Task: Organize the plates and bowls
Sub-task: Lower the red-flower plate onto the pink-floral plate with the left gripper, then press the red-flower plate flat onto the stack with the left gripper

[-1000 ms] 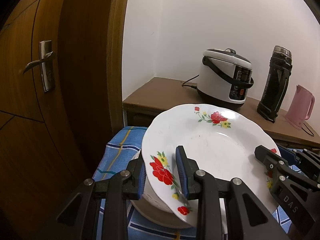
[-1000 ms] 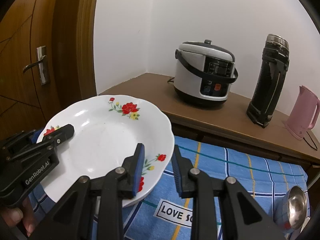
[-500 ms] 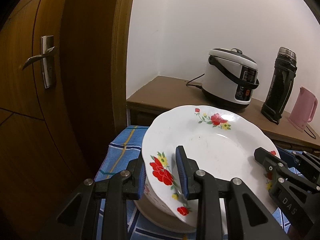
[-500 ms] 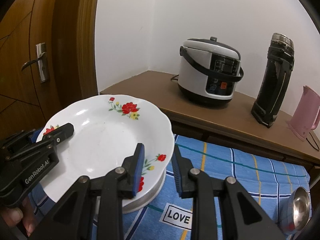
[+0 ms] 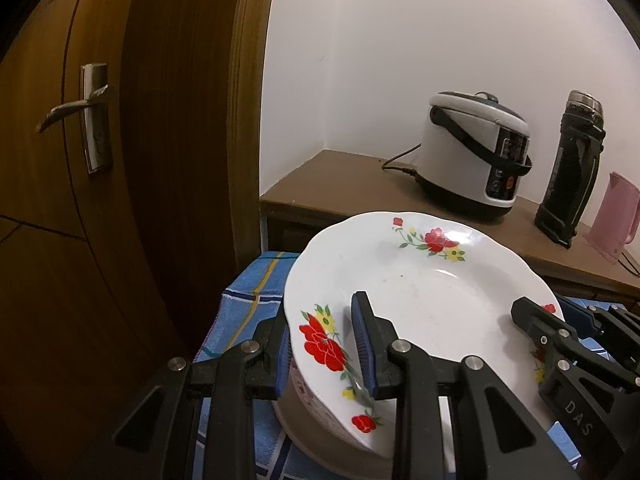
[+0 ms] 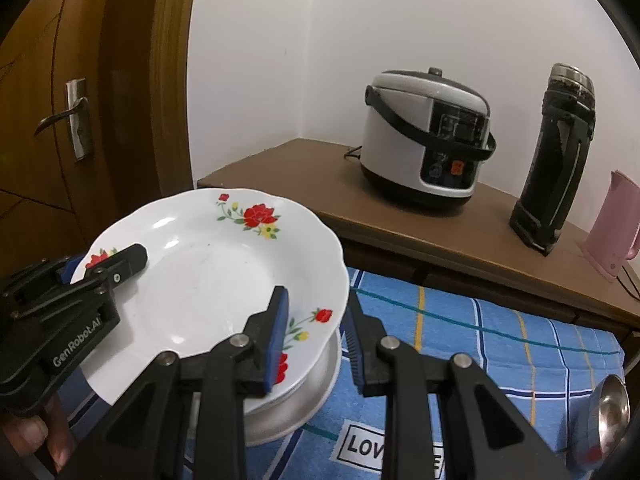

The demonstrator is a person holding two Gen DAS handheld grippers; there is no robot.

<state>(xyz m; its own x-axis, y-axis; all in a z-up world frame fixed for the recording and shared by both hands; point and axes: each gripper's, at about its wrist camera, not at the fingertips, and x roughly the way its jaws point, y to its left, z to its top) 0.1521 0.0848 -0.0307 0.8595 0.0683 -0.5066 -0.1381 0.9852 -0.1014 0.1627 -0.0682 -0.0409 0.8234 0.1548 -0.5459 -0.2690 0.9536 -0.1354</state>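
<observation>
While both grippers, left [image 5: 324, 344] and right [image 6: 316, 336], pinch the plate [image 5: 420, 300] rim, it hangs just above the stack [image 6: 296, 400]

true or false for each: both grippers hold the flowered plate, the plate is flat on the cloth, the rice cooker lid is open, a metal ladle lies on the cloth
1. Both the left gripper and the right gripper clamp the flowered plate: true.
2. The plate lies flat on the blue cloth: false, it is held tilted above a white dish.
3. The rice cooker lid is open: false, it is closed.
4. A metal ladle lies on the cloth: true.
</observation>
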